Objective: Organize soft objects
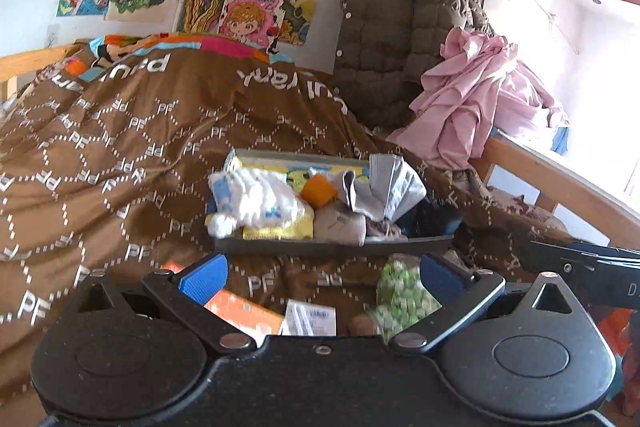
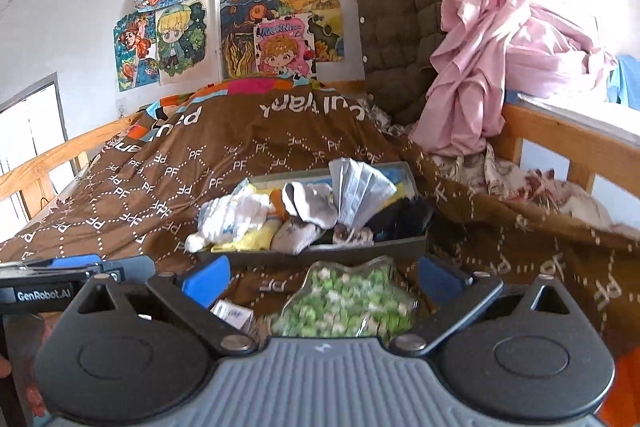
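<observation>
- The tray point(image 1: 332, 247) sits on the brown quilt point(image 1: 120, 147) ahead of me, already heaped: a white fluffy piece point(image 1: 256, 199) at its left end, a yellow knit point(image 1: 280, 231) under it, an orange bit point(image 1: 319, 190), grey socks point(image 2: 310, 205), a grey folded packet point(image 2: 360, 195) standing up, something dark at the right end.
- By my judgement most of the sorting is done; the tray looks close to full.
- Still out on the quilt, near me and short of the tray's front wall: a clear pouch of green and white bits point(image 2: 344, 301), a small white box point(image 2: 234, 313) to its left, and an orange flat thing point(image 1: 244, 311) further left.
- My left gripper point(image 1: 320, 273) stands wide open and holds nothing.
- My right gripper point(image 2: 320, 273) is likewise spread wide and empty, with the pouch lying between its fingers but not pinched.
- Room: open quilt to the tray's left; its right side is tighter, with the quilt rising towards the wooden bed rail point(image 2: 560, 135).
- Behind the tray, a padded jacket point(image 1: 392, 39) and pink cloth point(image 1: 468, 87) pile up well apart from it.
- My two grippers sit just beside each other, so I judge crossing risky.
</observation>
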A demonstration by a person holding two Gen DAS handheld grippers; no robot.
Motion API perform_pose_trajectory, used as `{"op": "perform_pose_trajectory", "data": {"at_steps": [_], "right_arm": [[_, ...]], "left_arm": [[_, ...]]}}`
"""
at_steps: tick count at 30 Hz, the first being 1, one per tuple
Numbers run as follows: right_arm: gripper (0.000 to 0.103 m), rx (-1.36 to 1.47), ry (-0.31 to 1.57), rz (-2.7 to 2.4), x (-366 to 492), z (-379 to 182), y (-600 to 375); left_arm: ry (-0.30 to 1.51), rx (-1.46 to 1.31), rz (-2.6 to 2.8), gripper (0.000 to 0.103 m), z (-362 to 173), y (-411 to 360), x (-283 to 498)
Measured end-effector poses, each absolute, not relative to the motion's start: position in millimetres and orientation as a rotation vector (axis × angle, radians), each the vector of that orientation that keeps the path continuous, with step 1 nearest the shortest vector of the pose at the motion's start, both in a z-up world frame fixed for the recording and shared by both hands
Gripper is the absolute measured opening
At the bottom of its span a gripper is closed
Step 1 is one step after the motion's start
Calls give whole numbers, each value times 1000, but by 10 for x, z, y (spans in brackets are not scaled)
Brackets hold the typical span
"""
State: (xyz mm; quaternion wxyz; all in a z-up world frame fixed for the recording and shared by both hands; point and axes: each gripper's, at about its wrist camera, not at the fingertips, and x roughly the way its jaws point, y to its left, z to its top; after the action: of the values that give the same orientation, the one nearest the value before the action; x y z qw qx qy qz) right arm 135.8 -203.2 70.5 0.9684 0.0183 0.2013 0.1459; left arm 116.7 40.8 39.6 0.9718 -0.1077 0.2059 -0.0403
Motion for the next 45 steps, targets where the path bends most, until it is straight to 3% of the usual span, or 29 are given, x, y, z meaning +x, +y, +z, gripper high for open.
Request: {"op": "perform_pose_trajectory", "data": {"at_steps": [45], "right_arm": [[103, -22, 403, 275, 651, 299, -2021]], "left_arm": [[496, -221, 51, 102, 15, 224, 483]]}}
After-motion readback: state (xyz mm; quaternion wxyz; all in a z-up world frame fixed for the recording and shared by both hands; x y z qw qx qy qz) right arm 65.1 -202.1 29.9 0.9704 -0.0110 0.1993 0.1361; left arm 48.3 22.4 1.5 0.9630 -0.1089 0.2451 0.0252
